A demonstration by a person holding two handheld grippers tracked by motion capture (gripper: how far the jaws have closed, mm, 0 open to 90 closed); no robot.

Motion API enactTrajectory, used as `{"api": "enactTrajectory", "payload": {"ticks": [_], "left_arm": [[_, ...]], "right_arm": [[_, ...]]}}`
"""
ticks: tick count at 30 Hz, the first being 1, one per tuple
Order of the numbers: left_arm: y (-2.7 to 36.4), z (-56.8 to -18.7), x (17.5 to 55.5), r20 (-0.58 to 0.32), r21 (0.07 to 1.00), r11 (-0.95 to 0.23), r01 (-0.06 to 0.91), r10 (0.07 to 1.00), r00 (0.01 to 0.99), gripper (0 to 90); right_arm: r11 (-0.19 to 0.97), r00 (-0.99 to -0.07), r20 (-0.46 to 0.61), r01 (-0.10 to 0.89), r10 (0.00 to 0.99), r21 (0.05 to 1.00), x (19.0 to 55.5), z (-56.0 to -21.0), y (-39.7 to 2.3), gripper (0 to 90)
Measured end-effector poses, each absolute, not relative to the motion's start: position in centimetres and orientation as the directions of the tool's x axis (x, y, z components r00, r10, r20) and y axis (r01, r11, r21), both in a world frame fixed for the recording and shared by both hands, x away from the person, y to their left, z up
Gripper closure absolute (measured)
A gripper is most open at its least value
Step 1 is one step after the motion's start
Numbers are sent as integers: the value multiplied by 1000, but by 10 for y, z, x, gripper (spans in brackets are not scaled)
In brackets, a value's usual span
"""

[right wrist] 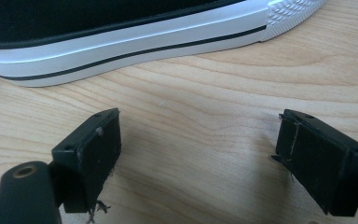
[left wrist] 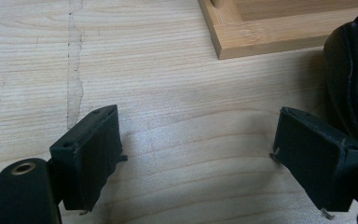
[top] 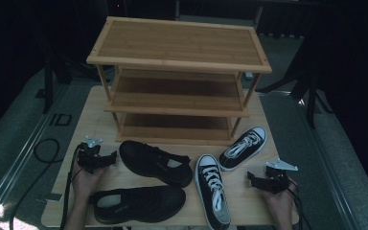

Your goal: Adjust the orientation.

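A three-tier bamboo shoe rack (top: 179,48) stands beyond both hands, with four shoes lying loose on the table (top: 96,105) before it. The left gripper (top: 106,159), jaws wide and empty, points at the heel of a black shoe (top: 155,163) just ahead, whose length runs on away from it. The right gripper (top: 253,179), likewise open and empty, faces the flank of a black-and-white sneaker (top: 212,190), which lies crosswise to its jaws.

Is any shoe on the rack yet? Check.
No: all four shoes lie on the table before the rack, whose shelves are bare.
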State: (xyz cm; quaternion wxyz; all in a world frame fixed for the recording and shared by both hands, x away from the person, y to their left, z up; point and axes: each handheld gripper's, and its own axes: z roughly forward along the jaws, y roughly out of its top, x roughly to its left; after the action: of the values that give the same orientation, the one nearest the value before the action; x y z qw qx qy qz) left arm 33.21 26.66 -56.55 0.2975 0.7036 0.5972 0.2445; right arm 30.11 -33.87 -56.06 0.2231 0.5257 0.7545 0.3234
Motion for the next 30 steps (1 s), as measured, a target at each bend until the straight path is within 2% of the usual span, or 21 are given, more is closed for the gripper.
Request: {"api": "enactTrajectory", "payload": {"ticks": [10,14,17,30], "left_arm": [[268,-565,330,-9,714,-116,691,985,175,174],[269,-564,329,-9,715,-120,689,983,181,246],[271,-562,327,-10,712,-117,692,984,176,338],[274,-558,322,0,708,-129,694,983,183,476]], "right_arm": [[238,-348,3,649,938,722,301,-561,-339,139],[239,-349,2,648,937,723,301,-561,-339,139],[239,-348,2,648,937,723,301,-561,-339,138],[239,-348,3,648,937,723,301,-561,-339,139]]}}
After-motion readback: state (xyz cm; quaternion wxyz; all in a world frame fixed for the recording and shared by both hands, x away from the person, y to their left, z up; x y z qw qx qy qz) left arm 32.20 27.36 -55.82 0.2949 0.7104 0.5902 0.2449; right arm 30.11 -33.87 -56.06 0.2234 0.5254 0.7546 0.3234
